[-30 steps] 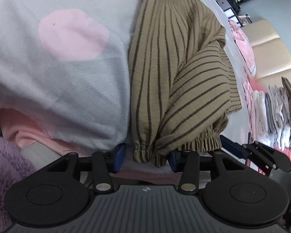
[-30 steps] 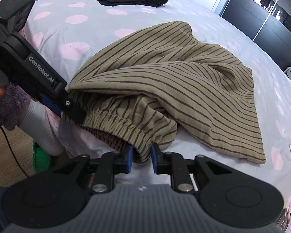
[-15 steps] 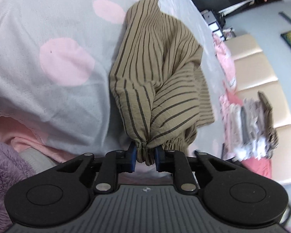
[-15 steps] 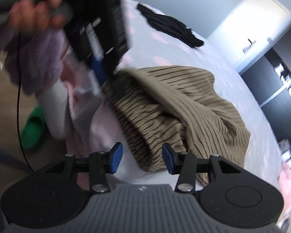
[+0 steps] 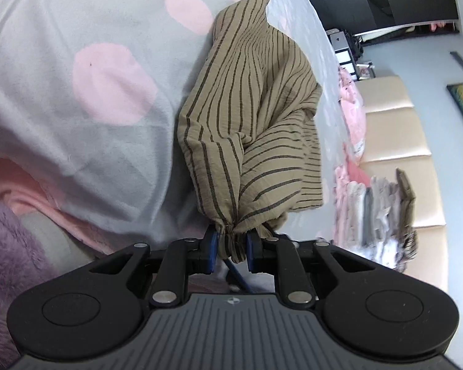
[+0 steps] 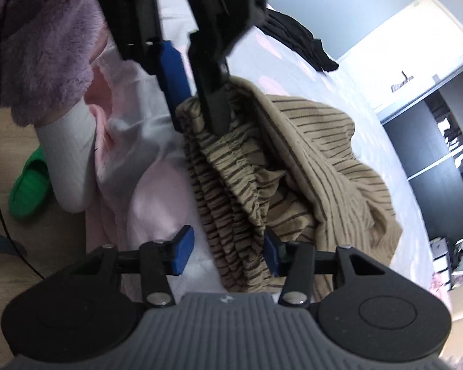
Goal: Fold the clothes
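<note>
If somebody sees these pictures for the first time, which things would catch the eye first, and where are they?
First, the tan crinkled garment with dark stripes, lying bunched on the grey bedspread with large pink dots. Its gathered elastic edge is pinched in the left claw at the near edge of the bed. The right claw stands open around the elastic hem, and a black garment lies at the bed's far side.

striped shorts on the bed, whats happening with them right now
A person with a gripper in each hand is folding clothes on a dotted bedspread. The left gripper is shut on the gathered waistband of the tan striped shorts. The right gripper has just been opening; its jaws now straddle another stretch of the waistband without pinching it. A black garment lies further back.
</note>
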### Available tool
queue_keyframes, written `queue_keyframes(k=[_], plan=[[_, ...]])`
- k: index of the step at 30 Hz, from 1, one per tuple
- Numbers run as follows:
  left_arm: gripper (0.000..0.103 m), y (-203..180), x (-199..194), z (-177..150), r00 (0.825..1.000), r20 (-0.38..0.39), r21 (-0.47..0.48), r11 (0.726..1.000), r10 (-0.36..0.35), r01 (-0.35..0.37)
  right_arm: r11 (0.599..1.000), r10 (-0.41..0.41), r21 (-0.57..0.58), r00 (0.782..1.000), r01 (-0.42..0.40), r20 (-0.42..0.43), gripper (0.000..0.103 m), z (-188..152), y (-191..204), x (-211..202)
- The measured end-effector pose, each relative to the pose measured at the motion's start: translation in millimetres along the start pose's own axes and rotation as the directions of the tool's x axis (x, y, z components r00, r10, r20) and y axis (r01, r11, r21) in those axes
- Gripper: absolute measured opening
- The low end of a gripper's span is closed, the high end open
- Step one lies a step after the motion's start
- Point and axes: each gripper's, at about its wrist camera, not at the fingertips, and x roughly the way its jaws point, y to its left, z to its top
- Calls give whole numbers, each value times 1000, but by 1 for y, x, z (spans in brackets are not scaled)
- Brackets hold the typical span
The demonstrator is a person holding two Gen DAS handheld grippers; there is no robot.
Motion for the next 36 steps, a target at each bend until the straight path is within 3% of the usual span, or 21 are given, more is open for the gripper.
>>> queue_keyframes(k=[3,5,9,13,18,23,27,29,30,32,34,36], plan=[[15,1,-1,1,998,-5,-45,997,-66,65,999,15,32,1000,-15,-6,51,2,-4,3],[15,1,-1,1,997,-8,-50,996,-71,70,998,24,55,1000,-24,-9,50,3,-6,3],[15,3,0,4,998,-3,-63,996,-69,69,989,41,143,999,-40,-3,32,4,-18,-3],[15,4,3,4,999,-16,-60,997,-50,49,987,10,158,1000,-7,-20,20,4,-21,-11],[17,-2,5,4,1000,-17,4,1000,25,-25,998,-44,32,999,45,-23,16,1,-11,-16],[25,-22,-2,0,996,-4,144,986,86,-84,998,-14,61,1000,15,-27,16,1,-24,-18],[30,-40,-13,-7,986,22,266,950,166,-166,996,28,86,999,-25,-28,16,1,-33,-20],[32,-52,-21,-13,978,62,347,914,200,-209,994,49,100,998,-46,-30,16,1,-38,-21],[38,-58,-25,-16,973,84,388,893,215,-231,993,61,107,998,-57,-31,16,2,-40,-21],[43,-75,-31,-24,962,139,494,826,233,-272,989,91,123,995,-86,-34,16,3,-47,-19],[44,-92,-35,-36,949,182,620,719,258,-315,984,120,139,992,-114,-37,16,3,-53,-19],[44,-108,-32,-52,930,230,737,573,286,-358,979,143,150,989,-136,-38,16,5,-58,-17]])
